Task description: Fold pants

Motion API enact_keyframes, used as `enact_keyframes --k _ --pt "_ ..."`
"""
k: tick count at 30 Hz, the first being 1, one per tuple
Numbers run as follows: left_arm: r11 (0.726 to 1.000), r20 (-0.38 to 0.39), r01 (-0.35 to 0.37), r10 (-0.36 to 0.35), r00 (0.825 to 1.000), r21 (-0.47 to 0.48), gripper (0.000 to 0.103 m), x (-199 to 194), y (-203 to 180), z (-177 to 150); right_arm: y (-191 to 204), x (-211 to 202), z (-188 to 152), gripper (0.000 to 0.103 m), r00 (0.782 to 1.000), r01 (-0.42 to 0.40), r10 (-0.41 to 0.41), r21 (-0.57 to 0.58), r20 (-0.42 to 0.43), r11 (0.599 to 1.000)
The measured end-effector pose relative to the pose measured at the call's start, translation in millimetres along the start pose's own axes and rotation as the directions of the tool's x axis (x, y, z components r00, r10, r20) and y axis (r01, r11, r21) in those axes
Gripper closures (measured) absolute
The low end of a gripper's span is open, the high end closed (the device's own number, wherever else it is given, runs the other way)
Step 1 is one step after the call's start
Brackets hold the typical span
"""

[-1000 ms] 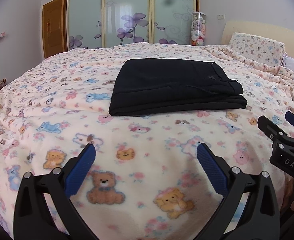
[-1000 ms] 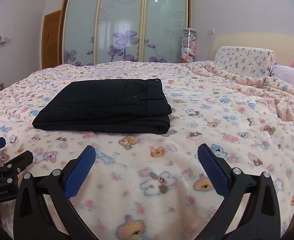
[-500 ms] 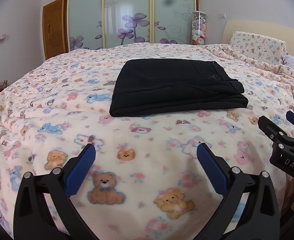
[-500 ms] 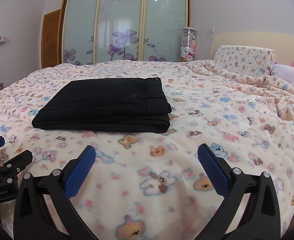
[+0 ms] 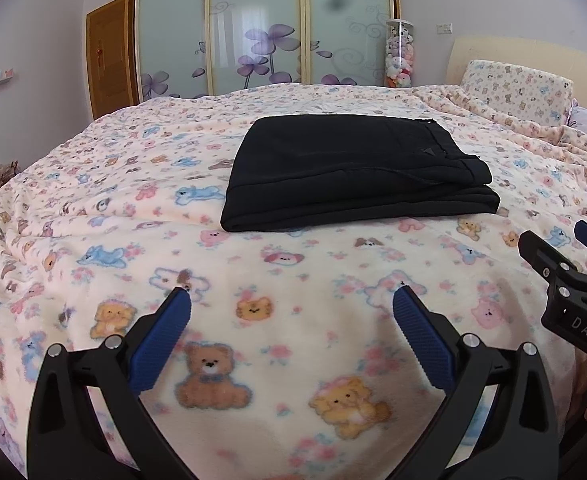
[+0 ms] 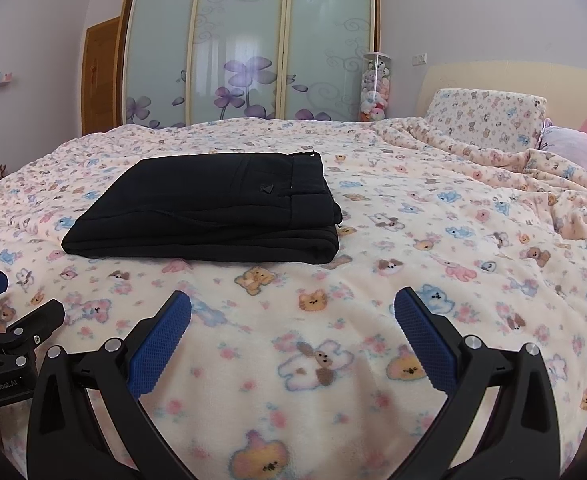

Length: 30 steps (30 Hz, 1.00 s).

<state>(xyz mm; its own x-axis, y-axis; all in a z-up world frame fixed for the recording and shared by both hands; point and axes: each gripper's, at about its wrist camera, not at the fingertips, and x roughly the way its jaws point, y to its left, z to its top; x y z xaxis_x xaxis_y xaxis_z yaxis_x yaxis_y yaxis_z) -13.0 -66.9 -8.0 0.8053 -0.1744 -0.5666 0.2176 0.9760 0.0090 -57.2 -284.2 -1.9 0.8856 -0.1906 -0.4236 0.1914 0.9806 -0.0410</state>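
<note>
Pants [image 5: 353, 172] lie folded in a neat black pile near the middle of the bed [image 5: 93, 208], both grippers [image 5: 291, 336] [image 6: 292, 334] hang empty with fingers wide apart, and any bump could mess up the pile.

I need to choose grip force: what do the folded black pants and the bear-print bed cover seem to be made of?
Folded black pants: likely a matte woven or knit cloth; no sheen, soft rounded fold edges. Bear-print bed cover: looks like plush fleece; fuzzy nap blurs the print and it drapes in soft wrinkles. Exact fibres cannot be told.
</note>
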Motion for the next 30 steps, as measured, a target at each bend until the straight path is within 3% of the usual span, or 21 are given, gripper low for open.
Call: enact_keyframes --k 30 --pt "1.0 0.005 -0.018 0.018 1.0 0.001 0.002 1.5 3.0 -0.5 -1.5 2.1 1.3 0.001 1.0 -0.003 0.003 -0.003 -0.003 1.0"
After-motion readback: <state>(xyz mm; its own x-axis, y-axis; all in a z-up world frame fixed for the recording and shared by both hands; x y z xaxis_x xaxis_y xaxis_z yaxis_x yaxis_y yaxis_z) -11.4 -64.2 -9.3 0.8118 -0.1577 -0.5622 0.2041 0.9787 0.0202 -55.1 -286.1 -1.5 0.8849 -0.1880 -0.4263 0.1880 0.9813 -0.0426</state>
